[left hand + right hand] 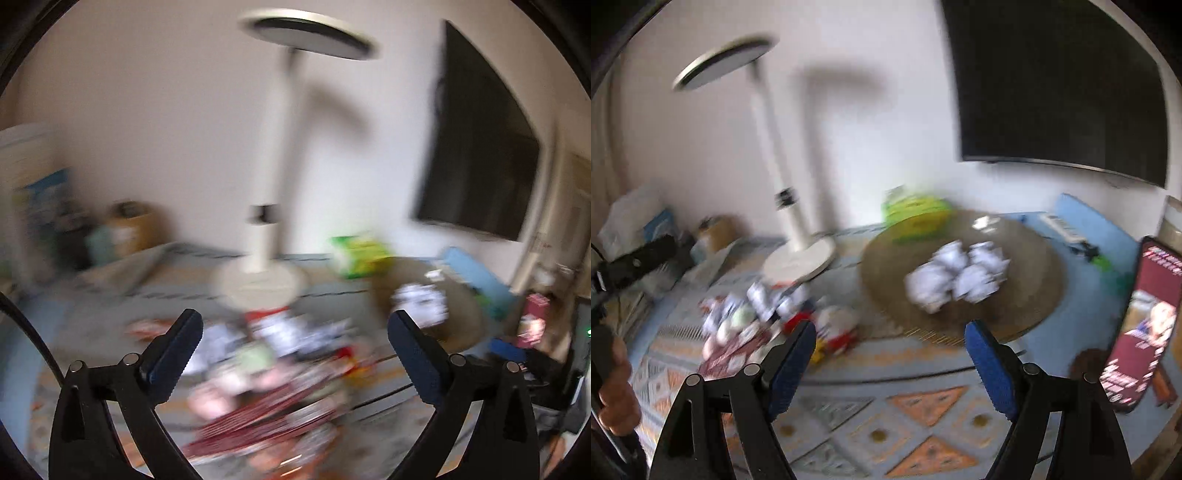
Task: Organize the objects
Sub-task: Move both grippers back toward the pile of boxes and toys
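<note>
Between picks: left gripper (295,332) and right gripper (890,341), both spread and empty, face loose packets (768,314) ahead, needing a fresh grasp.

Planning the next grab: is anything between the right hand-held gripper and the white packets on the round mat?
Nothing visible. The right hand-held gripper, jaws open and empty, faces the white packets on the round mat across bare patterned tablecloth.
</note>
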`<state>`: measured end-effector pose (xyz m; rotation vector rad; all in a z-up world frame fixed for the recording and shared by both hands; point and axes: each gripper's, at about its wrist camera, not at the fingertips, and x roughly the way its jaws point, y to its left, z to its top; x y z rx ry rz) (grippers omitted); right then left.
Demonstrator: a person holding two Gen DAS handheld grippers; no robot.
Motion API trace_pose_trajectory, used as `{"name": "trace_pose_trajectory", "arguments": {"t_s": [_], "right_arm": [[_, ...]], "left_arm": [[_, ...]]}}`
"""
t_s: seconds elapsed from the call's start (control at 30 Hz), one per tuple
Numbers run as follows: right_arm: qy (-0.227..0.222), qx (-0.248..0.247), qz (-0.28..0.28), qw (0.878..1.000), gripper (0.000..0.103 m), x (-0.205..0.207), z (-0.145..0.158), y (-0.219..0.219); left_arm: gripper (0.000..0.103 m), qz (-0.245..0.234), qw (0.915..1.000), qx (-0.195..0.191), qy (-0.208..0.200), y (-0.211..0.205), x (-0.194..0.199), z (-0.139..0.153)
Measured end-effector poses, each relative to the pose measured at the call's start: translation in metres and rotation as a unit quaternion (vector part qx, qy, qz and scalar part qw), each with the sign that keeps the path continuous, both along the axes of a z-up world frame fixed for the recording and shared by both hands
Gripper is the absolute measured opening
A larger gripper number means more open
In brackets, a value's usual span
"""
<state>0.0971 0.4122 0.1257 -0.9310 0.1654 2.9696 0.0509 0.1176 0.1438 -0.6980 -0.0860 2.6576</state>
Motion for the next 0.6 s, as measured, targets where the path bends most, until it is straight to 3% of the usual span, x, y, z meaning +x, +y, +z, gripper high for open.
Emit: {"name": "trace_pose_trajectory", "arguments": {"t_s": [0.07, 0.17, 0.27, 0.37, 0.47, 0.6], "right_arm": [[-0.010, 0.011, 0.018, 1.000, 0.082, 0.000, -0.013, -0.019], [0.013, 0.035, 0.008, 0.999, 0.082, 0.001, -0.034, -0.039], [0.013, 0.054, -0.004, 0.998, 0.082, -0.004, -0.053, -0.048], [-0.016, 0.037, -0.015, 0.999, 0.082, -0.013, -0.071, -0.040], [-0.010, 0.037, -0.020, 0.999, 0.083, -0.014, -0.071, -0.039], [-0.025, 0.055, -0.021, 0.998, 0.083, -0.020, -0.075, -0.044]], "left_arm": [[0.101, 0.038, 0.9991, -0.007, -0.014, -0.032, 0.001, -0.016], [0.100, 0.113, 0.9928, -0.019, -0.037, -0.075, -0.006, -0.043], [0.100, 0.159, 0.9850, -0.002, -0.065, -0.107, -0.018, -0.071], [0.100, 0.176, 0.9814, 0.002, -0.078, -0.116, -0.024, -0.090], [0.100, 0.180, 0.9794, -0.027, -0.087, -0.109, -0.029, -0.104], [0.101, 0.178, 0.9800, -0.036, -0.083, -0.106, -0.028, -0.105]]}}
